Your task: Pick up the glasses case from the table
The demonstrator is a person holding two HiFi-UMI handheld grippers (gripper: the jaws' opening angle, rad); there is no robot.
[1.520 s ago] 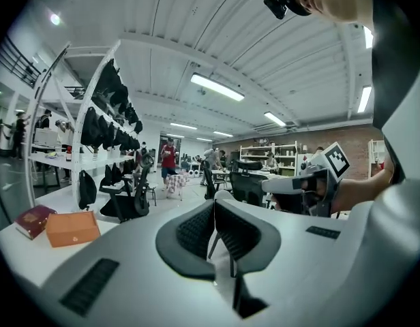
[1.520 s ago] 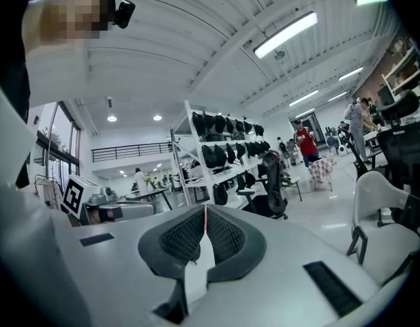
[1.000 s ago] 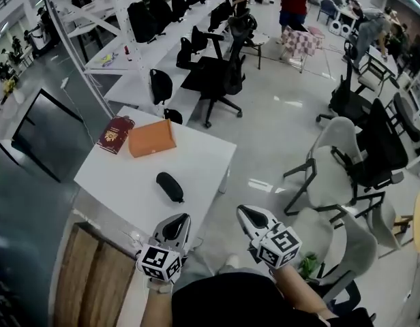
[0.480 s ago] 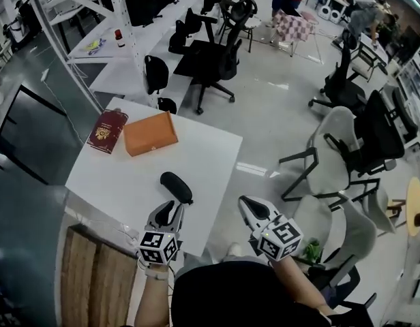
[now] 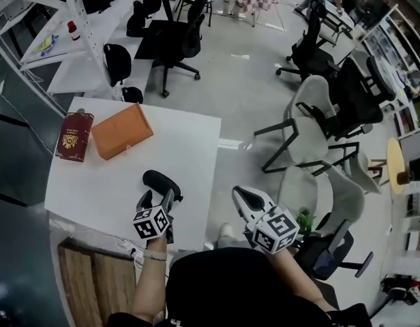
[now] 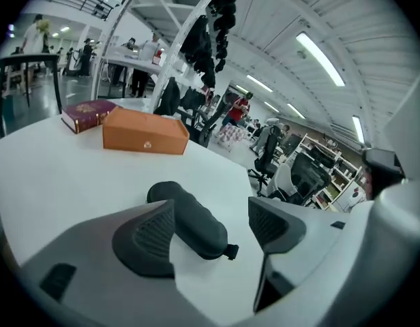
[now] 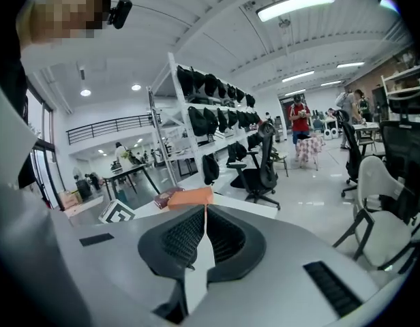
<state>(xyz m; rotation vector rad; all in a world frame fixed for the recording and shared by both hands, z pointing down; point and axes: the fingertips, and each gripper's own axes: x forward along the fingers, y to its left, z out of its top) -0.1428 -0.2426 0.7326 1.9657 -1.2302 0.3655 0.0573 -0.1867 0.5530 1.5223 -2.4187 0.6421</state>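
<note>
The black oblong glasses case (image 5: 161,182) lies on the white table (image 5: 101,189) near its front right corner. My left gripper (image 5: 159,197) is low over the table right behind the case. In the left gripper view the case (image 6: 189,220) lies between the two pads, close to the left pad (image 6: 152,234) and well apart from the right pad (image 6: 271,223). The jaws are opening and do not press on it. My right gripper (image 5: 241,195) hangs off the table's right side, above the floor. Its jaws (image 7: 203,234) are shut with nothing between them.
A dark red book (image 5: 73,136) and an orange box (image 5: 121,131) lie at the table's far left. Grey and black office chairs (image 5: 312,135) stand on the floor to the right. A wooden panel (image 5: 94,285) lies below the table's front edge.
My left gripper has moved forward and down onto the table, up to the case, and its jaws have gone from shut to wide apart. The right gripper has shifted slightly.
</note>
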